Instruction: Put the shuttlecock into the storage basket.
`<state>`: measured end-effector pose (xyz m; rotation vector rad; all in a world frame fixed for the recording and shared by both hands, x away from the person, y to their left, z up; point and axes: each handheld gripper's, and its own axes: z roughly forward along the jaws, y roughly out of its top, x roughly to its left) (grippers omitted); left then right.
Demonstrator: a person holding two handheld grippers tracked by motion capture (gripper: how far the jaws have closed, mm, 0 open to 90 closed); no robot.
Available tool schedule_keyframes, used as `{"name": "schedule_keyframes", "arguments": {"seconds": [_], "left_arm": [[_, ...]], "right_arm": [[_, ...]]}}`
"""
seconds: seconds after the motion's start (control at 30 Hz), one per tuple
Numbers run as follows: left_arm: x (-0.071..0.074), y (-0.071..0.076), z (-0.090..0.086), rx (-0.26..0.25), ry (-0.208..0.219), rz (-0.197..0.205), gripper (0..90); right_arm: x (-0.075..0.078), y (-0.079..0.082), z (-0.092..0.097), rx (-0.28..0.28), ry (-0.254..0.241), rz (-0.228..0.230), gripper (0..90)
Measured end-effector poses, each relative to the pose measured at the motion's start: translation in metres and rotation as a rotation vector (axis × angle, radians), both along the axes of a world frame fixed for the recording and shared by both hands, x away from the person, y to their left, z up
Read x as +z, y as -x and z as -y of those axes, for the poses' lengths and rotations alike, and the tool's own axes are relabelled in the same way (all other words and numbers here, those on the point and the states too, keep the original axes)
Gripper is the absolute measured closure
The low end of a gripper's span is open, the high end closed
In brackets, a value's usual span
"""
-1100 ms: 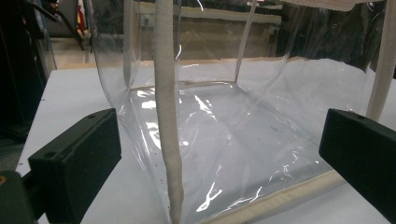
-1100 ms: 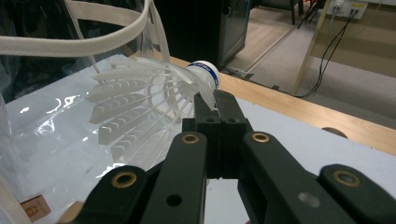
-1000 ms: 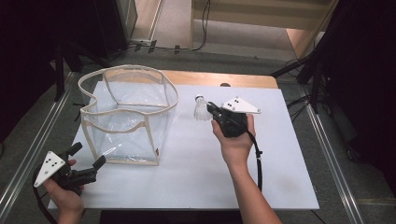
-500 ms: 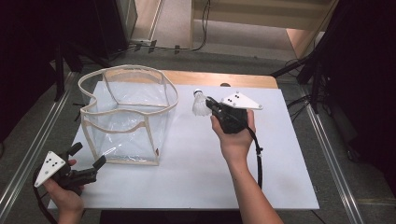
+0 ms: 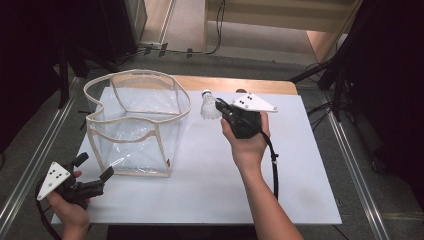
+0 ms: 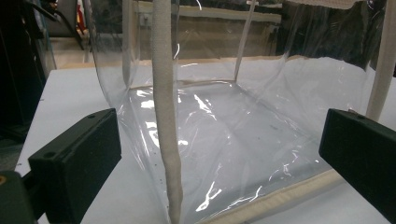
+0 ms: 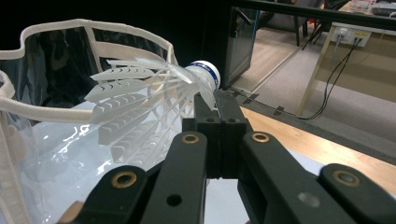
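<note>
From the high view, the right gripper (image 5: 218, 106) hovers over the white table (image 5: 210, 185) with its jaws pinched together on one white shuttlecock (image 5: 208, 106), though the hand (image 5: 248, 145) and the grey plate cover most of the tool, so the contact itself is hard to make out here. One clear plastic bag (image 5: 137, 125) with cream trim stands open just to the shuttlecock's left, and nothing lies inside it. Down at the near left corner, the left gripper (image 5: 95, 167) sits in its hand, jaws spread wide, short of the bag's near wall. In the left gripper view, two black jaws stand far apart at the frame edges, both cut off, and the bag (image 6: 219, 135) with its cream seam stands between and beyond them, its floor bare and glinting. In the right gripper view, the jaws are clamped flat together on the shuttlecock (image 7: 154, 100) near its blue-banded cork, feathers fanning left over the bag's rim (image 7: 93, 25); the bag's lower part runs out of frame.
</note>
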<state>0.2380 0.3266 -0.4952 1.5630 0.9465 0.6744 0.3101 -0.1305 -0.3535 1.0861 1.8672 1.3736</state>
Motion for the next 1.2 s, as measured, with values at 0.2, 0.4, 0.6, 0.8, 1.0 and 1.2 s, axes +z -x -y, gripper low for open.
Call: {"name": "schedule_keyframes", "arguments": {"seconds": [0.2, 0.4, 0.6, 0.8, 1.0, 1.2], "left_arm": [[0.0, 0.0, 0.0, -0.001, 0.0, 0.0, 0.0], [0.0, 0.0, 0.0, 0.001, 0.004, -0.001, 0.0], [0.0, 0.0, 0.0, -0.001, 0.007, 0.0, 0.0], [0.0, 0.0, 0.0, -0.001, 0.008, 0.0, 0.0], [0.0, 0.0, 0.0, -0.001, 0.009, -0.001, 0.0], [0.0, 0.0, -0.001, -0.002, 0.007, -0.001, 0.0]], "right_arm": [[0.004, -0.002, -0.004, 0.006, -0.004, 0.009, 87.3], [0.008, -0.004, -0.01, 0.013, -0.006, 0.016, 87.3], [0.012, -0.006, -0.016, 0.023, -0.006, 0.025, 87.3], [0.013, -0.009, -0.026, 0.037, -0.009, 0.021, 87.3], [0.014, -0.013, -0.036, 0.051, -0.009, 0.022, 87.3], [0.013, -0.017, -0.046, 0.061, -0.002, 0.02, 87.3]]}}
